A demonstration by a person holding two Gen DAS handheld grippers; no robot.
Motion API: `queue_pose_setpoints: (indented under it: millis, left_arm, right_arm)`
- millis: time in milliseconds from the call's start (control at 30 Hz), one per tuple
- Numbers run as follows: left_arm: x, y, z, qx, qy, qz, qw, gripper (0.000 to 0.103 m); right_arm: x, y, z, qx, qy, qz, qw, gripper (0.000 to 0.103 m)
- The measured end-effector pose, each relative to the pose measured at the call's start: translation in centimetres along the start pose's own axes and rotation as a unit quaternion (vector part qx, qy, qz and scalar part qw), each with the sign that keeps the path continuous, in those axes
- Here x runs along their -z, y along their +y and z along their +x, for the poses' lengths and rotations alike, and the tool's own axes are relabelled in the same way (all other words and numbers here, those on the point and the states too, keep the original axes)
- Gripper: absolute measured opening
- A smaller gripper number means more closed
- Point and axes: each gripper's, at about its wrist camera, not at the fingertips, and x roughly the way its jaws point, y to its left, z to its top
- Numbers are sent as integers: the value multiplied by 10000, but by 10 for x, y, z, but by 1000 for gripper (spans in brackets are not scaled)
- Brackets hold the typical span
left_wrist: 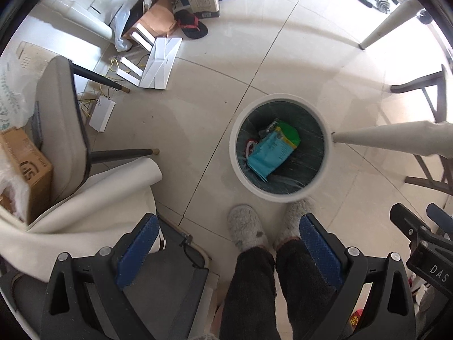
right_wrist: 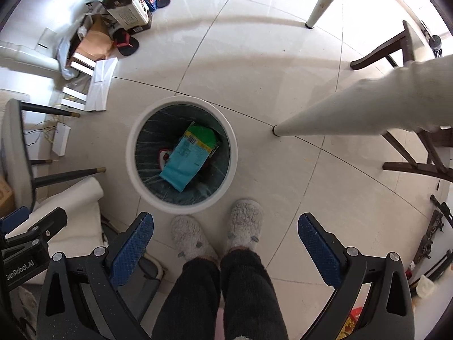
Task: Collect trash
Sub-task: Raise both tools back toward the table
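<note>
A round white trash bin with a dark liner stands on the tiled floor; it also shows in the right wrist view. Inside lie a blue packet and a green packet. My left gripper is open and empty, held above the floor near the bin. My right gripper is open and empty, also above the floor, with the bin ahead and to its left. Each gripper shows at the edge of the other's view.
The person's feet in grey slippers stand next to the bin. A grey chair and cardboard box are on the left. White table legs, dark wooden chairs, and piled boxes, papers and sandals surround the floor.
</note>
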Motion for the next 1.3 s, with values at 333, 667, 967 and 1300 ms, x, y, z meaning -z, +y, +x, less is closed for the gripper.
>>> queue_pose_setpoints:
  millis: [333, 667, 967, 1300]
  left_arm:
    - [31, 4, -115, 193, -364, 105, 9991, 102]
    - [53, 22, -217, 202, -911, 21, 9956, 102]
    - [-3, 7, -301, -98, -1877, -60, 9822, 102]
    - [-156, -75, -359, -269, -2112, 388, 9763, 102]
  right_arm:
    - [34, -1, -138, -219, -240, 91, 9994, 103]
    - [58, 2, -270, -516, -536, 94, 9972, 103]
    - [23, -18, -368, -979, -1098, 290, 9887, 103]
    - [-145, -107, -408, -1096, -1320, 765, 9822, 103]
